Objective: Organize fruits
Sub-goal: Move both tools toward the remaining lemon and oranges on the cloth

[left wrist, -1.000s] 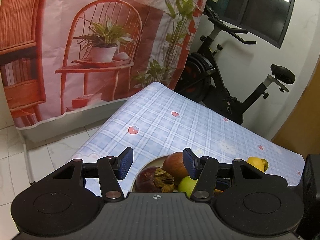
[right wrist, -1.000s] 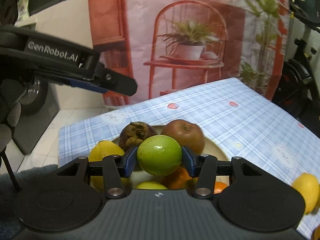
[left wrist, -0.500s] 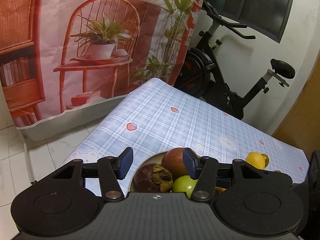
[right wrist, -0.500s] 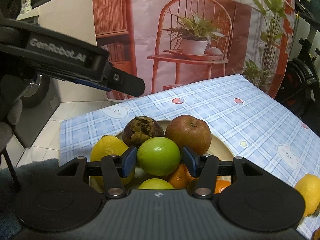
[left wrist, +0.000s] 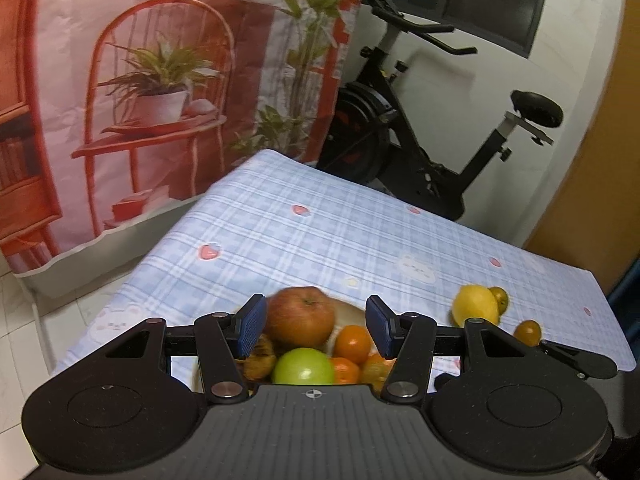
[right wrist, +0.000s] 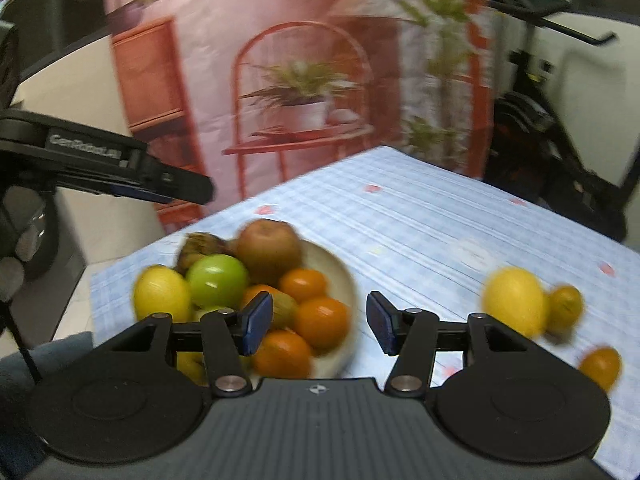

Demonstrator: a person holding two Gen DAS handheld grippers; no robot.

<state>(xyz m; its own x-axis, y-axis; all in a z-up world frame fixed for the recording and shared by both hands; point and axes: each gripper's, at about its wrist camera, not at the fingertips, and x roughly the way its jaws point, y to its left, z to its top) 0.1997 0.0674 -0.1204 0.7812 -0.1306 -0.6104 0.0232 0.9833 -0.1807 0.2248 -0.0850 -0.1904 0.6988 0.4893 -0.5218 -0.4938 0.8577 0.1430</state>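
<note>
Left wrist view: left tool (left wrist: 316,322) spread wide w/ nothing between the blue pads, hovering over the near-left part of the table (left wrist: 340,232), which has a blue plaid cloth. Just beyond the fingers sits the bowl (left wrist: 350,309), mostly hidden; a red apple (left wrist: 301,320) at its far side, green apple (left wrist: 304,367) nearer, oranges (left wrist: 352,343) to the right of it, and a dark fruit (left wrist: 259,358) by the left pad, too blurred to name. Loose on the cloth, well right of the bowl: a lemon (left wrist: 475,305) touching a small orange-brown fruit (left wrist: 499,298), another small orange fruit (left wrist: 527,332) nearer. Exercise bike (left wrist: 432,140) stands behind the table's far edge, printed backdrop (left wrist: 160,80) to the left. Right wrist view (motion blur): right tool (right wrist: 320,322) also released, pads apart & holding nothing, above the bowl's right rim (right wrist: 347,280). Bowl is piled w/ green apple (right wrist: 217,281), red apple (right wrist: 269,251), dark fruit (right wrist: 196,246), lemon (right wrist: 162,294) at the left rim, several oranges (right wrist: 322,318) near side. Loose lemon (right wrist: 514,301) & small fruit (right wrist: 564,308) lie well right of the bowl, one more orange fruit (right wrist: 600,367) nearer. Left tool (right wrist: 120,168) shows at the left, raised above the bowl.
</note>
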